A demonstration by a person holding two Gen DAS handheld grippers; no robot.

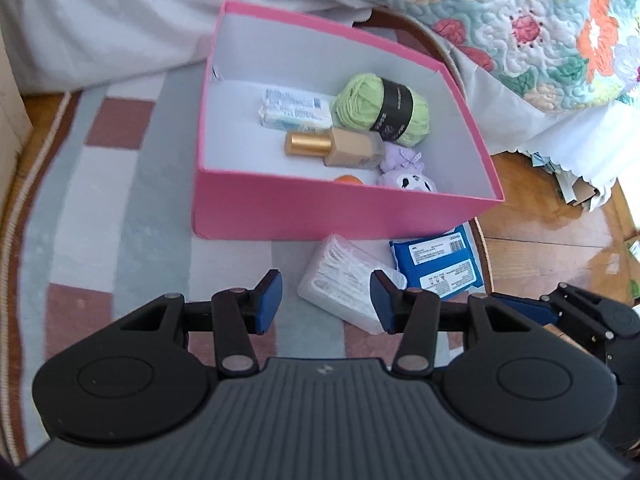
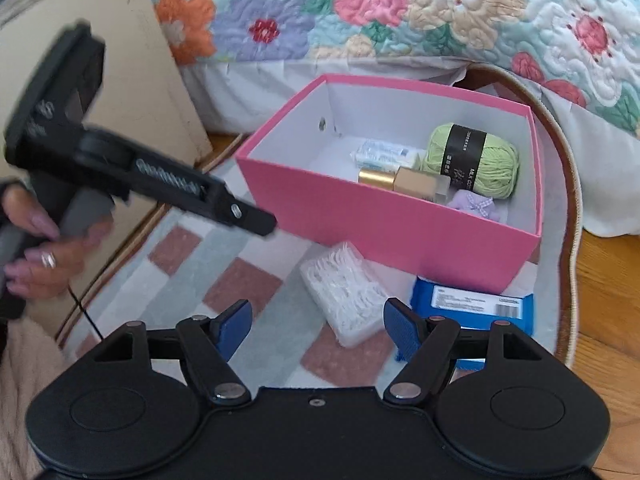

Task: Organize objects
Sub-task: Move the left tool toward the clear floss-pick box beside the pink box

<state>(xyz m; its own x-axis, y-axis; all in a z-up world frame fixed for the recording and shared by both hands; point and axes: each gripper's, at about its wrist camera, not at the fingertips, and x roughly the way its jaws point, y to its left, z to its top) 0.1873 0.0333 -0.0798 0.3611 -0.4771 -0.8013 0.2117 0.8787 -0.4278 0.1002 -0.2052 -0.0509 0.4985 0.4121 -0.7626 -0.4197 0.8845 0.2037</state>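
An open pink box (image 1: 320, 208) (image 2: 380, 216) stands on the rug. Inside it lie green yarn (image 1: 372, 108) (image 2: 476, 160), a tissue packet (image 1: 294, 110), a gold-capped bottle (image 1: 336, 146), a purple plush (image 1: 404, 172) and something orange (image 1: 347, 179), mostly hidden by the wall. In front of the box lie a clear case of white floss picks (image 1: 344, 280) (image 2: 346, 292) and a blue wipes pack (image 1: 440, 264) (image 2: 472, 304). My left gripper (image 1: 326, 300) hangs open just above the clear case. My right gripper (image 2: 318, 324) is open wider, above the case and wipes pack. Neither holds anything.
A bed with a floral quilt (image 1: 520, 20) and white skirt rises behind the box. The checked rug (image 1: 120, 200) has a corded edge, with wood floor (image 1: 540, 220) to the right. A cardboard sheet (image 2: 132, 60) leans at the left. A person's hand (image 2: 36, 240) holds the left gripper's handle.
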